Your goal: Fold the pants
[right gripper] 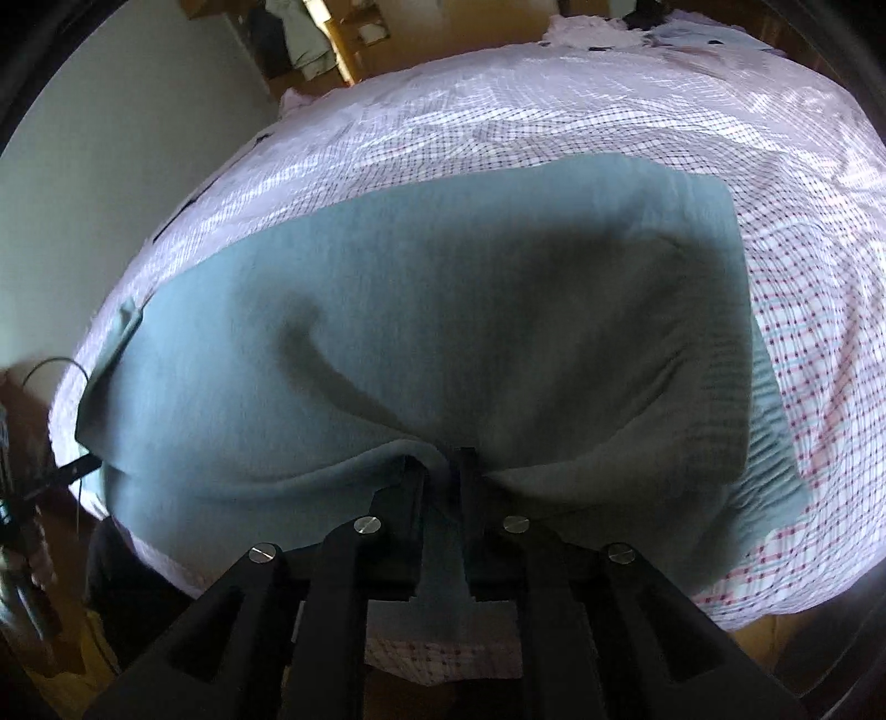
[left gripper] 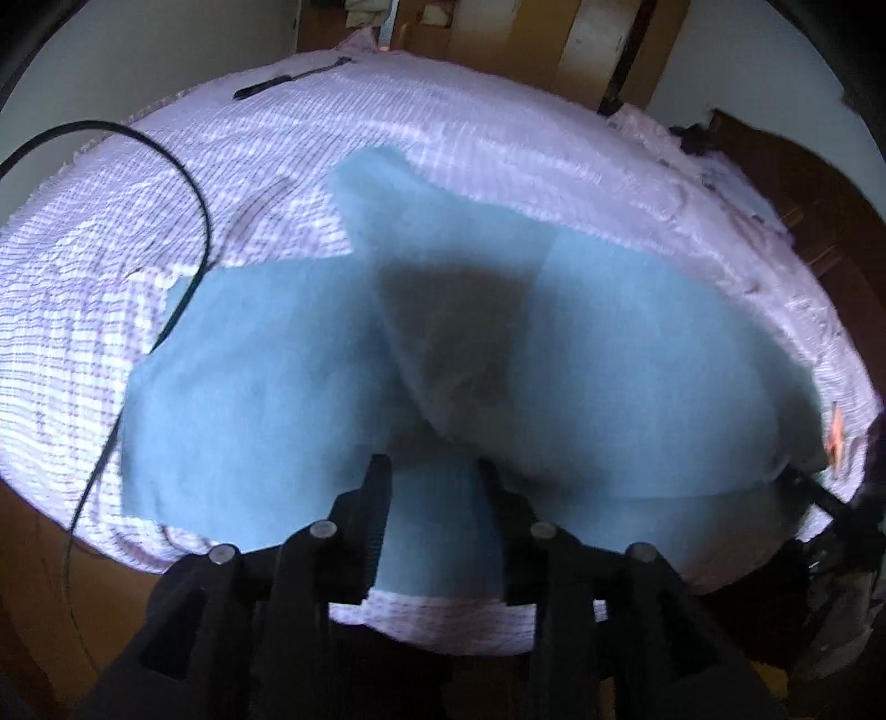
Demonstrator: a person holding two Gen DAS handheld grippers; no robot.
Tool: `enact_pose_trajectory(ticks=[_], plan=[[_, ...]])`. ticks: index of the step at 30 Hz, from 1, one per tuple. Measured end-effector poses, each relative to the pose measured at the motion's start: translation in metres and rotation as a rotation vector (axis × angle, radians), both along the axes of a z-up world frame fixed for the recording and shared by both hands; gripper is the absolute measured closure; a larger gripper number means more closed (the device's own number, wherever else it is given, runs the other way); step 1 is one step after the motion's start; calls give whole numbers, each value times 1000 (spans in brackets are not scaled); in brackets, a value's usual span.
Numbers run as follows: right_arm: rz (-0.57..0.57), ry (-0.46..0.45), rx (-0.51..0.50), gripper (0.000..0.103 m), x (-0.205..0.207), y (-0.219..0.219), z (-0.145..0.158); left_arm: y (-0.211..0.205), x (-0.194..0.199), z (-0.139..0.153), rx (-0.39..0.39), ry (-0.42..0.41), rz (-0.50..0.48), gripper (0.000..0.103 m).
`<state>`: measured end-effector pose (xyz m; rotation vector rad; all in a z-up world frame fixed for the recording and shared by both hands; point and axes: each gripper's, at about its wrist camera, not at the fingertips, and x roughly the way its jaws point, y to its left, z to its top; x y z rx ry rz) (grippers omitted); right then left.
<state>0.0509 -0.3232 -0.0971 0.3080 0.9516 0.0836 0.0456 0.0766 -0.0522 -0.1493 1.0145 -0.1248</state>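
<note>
Light blue pants (left gripper: 609,343) lie on a bed with a pink checked sheet (left gripper: 387,127). In the left wrist view one pant leg is folded over toward the middle, and my left gripper (left gripper: 434,471) is shut on the near edge of the fabric, which bunches between the fingers. In the right wrist view the pants (right gripper: 443,310) fill the middle, with the ribbed waistband (right gripper: 736,343) at the right. My right gripper (right gripper: 443,465) is shut on a lifted fold of the pants' near edge.
A black cable (left gripper: 183,166) loops over the sheet at the left. A dark strap (left gripper: 288,80) lies at the bed's far edge. Wooden furniture (left gripper: 609,50) stands beyond the bed. The bed's front edge and brown floor (right gripper: 775,626) are close below the grippers.
</note>
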Motion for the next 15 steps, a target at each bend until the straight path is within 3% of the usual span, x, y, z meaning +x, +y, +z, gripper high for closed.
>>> enact_pose_trajectory(ticks=[2, 6, 11, 13, 15], plan=[[-17, -9, -13, 97, -3, 4, 0, -5, 3, 1, -12, -19, -21, 54], [-66, 0, -10, 89, -4, 10, 4, -15, 18, -6, -20, -13, -54, 54], [-197, 10, 0, 88, -13, 13, 22, -16, 30, -6, -61, -3, -121, 54], [-221, -13, 7, 84, -21, 13, 31, -15, 29, 1, -85, -23, -140, 54], [-237, -30, 13, 74, -30, 11, 37, -17, 28, 4, -67, -34, -148, 54]])
